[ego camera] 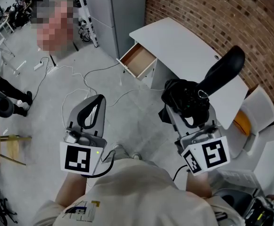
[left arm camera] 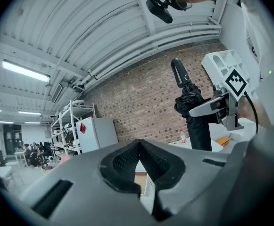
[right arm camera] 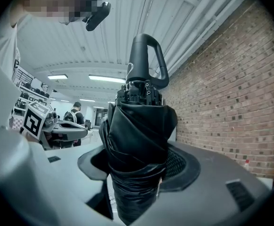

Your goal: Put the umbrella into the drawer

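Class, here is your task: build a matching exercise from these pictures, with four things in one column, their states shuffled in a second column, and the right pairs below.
Things
1. black folded umbrella
2. wooden drawer of the white desk
3. left gripper
4. right gripper

States
A. pulled open
B. jaws together, nothing between them
C. held, looped handle uppermost
D. jaws closed on folded black fabric

Pairs: 1-C, 2-A, 3-B, 4-D
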`<state>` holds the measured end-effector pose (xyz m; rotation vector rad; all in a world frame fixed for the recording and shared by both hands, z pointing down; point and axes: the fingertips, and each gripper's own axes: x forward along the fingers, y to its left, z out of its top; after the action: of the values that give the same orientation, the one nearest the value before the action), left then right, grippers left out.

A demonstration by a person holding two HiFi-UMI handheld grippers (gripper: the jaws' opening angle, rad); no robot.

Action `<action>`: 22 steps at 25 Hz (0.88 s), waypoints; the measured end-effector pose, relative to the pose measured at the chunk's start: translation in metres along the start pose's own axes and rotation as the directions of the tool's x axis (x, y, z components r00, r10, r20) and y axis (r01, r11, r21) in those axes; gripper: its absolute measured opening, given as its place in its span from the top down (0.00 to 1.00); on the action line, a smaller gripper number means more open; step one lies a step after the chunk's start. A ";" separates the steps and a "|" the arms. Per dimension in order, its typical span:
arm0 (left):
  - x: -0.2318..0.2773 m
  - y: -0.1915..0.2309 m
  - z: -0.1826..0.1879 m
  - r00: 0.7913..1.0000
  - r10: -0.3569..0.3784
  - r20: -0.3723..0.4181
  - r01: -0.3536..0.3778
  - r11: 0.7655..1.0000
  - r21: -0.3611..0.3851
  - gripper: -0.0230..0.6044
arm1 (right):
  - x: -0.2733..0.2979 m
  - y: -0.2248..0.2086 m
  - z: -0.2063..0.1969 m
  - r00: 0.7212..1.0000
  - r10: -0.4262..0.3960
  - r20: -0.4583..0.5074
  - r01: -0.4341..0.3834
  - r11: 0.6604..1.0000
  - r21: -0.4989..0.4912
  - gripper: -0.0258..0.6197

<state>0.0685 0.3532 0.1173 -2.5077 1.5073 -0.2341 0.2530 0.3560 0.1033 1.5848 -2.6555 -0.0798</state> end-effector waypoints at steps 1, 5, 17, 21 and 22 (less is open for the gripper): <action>0.001 -0.002 -0.001 1.000 0.000 -0.002 0.000 1.000 0.001 0.95 | 0.000 -0.002 -0.002 1.000 0.000 -0.003 0.000 1.000 0.001 0.55; 0.006 -0.003 -0.005 1.000 0.010 0.003 -0.010 1.000 -0.002 0.95 | 0.003 -0.010 -0.010 1.000 0.003 0.000 -0.003 1.000 0.010 0.55; 0.034 0.011 -0.028 1.000 0.017 0.011 -0.017 1.000 -0.005 0.95 | 0.040 -0.024 -0.037 0.999 -0.013 -0.031 0.012 1.000 -0.018 0.55; 0.049 0.022 -0.034 1.000 0.010 0.010 -0.010 1.000 -0.008 0.95 | 0.058 -0.029 -0.042 0.999 -0.014 -0.042 0.013 1.000 -0.026 0.55; 0.053 0.024 -0.037 1.000 0.008 0.008 -0.008 1.000 -0.007 0.95 | 0.063 -0.030 -0.044 0.999 -0.014 -0.046 0.012 1.000 -0.027 0.55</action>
<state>0.0637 0.2917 0.1483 -2.5049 1.5170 -0.2182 0.2524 0.2852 0.1457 1.5764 -2.5986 -0.0779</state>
